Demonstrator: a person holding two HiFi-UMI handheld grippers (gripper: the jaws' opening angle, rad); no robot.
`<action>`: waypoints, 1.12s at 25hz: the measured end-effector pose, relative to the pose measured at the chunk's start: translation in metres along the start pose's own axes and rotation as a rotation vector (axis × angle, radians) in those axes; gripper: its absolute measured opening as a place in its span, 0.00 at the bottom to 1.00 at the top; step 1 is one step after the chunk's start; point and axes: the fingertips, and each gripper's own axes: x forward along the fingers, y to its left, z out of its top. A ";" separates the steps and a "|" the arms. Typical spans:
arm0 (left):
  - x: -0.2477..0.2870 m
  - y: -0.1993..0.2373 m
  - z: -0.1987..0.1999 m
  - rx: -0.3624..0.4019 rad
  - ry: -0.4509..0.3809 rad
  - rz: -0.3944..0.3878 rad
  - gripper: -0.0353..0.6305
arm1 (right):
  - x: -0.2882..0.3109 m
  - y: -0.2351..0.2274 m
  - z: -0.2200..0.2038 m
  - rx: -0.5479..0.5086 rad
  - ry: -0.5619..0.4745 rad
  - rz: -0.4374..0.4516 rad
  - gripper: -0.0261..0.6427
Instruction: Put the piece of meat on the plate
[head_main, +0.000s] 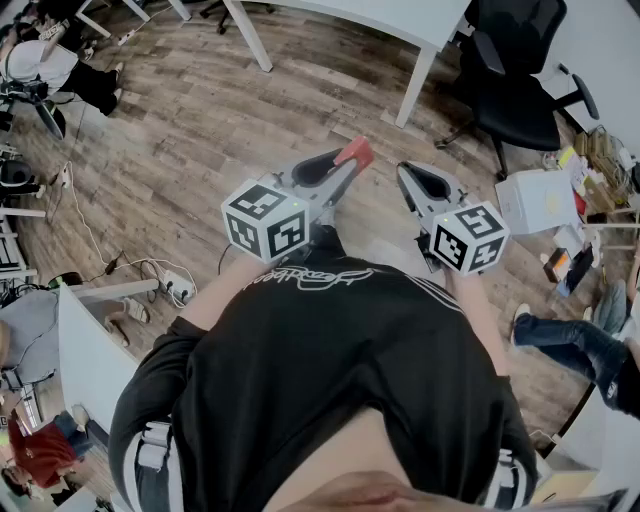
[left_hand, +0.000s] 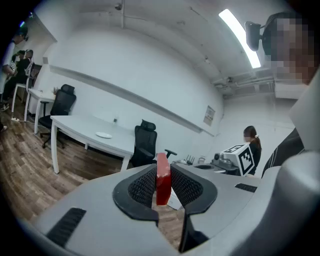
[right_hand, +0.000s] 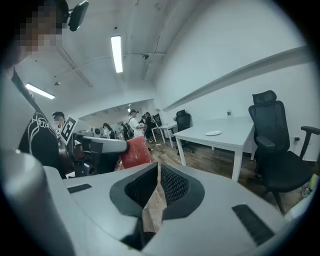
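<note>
My left gripper (head_main: 345, 165) is shut on a flat red piece of meat (head_main: 355, 152), which stands upright on edge between the black ribbed pads (left_hand: 145, 186). The meat (left_hand: 163, 180) pokes above the jaws. It also shows in the right gripper view, the meat (right_hand: 135, 152) at the tip of the left gripper (right_hand: 100, 147). A small white plate (left_hand: 103, 135) lies on a long white table (left_hand: 80, 131) some way ahead; the plate (right_hand: 213, 133) looks the same from the right. My right gripper (head_main: 408, 175) is held level beside the left, shut and empty (right_hand: 158, 170).
I stand over a wooden floor (head_main: 200, 130), away from the table (head_main: 400, 25). Black office chairs (left_hand: 145, 142) (head_main: 515, 80) stand by it. Boxes and clutter (head_main: 560, 210) lie at the right, cables (head_main: 130, 265) at the left. Other people are in the room's background (right_hand: 132, 122).
</note>
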 end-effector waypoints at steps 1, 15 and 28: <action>-0.002 -0.001 -0.001 -0.002 0.001 0.000 0.19 | -0.001 0.002 0.000 -0.003 0.000 0.000 0.07; -0.013 -0.006 0.002 0.008 -0.012 -0.006 0.19 | 0.000 0.013 0.014 -0.003 -0.051 0.012 0.07; 0.020 0.048 0.009 -0.057 -0.025 -0.007 0.19 | 0.044 -0.027 0.018 0.009 -0.022 0.003 0.07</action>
